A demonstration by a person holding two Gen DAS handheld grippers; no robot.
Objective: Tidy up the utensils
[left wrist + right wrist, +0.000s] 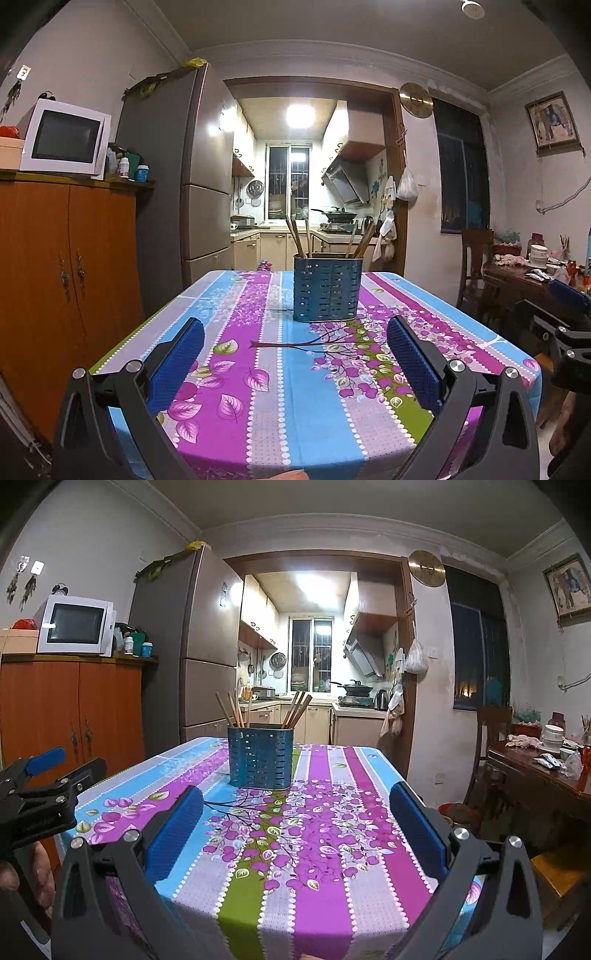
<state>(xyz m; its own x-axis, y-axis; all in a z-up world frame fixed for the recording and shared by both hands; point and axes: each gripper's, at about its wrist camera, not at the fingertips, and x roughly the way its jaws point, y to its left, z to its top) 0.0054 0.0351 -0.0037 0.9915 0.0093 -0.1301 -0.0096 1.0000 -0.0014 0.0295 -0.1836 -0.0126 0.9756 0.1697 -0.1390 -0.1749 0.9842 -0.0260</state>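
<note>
A blue slotted utensil holder (327, 288) stands upright on the table with the flowered striped cloth (273, 369), toward its far end. Several wooden chopsticks (295, 236) stick out of it in two bunches, left and right. It also shows in the right wrist view (260, 757) with the chopsticks (236, 710). My left gripper (295, 332) is open and empty, above the near part of the table. My right gripper (295, 801) is open and empty, also short of the holder. The left gripper shows at the left edge of the right wrist view (40, 794).
An orange wooden cabinet (66, 277) with a white microwave (64, 138) stands left of the table. A grey fridge (192, 166) is behind it. A dark side table (546, 775) with bowls and a chair (491, 731) stand at the right.
</note>
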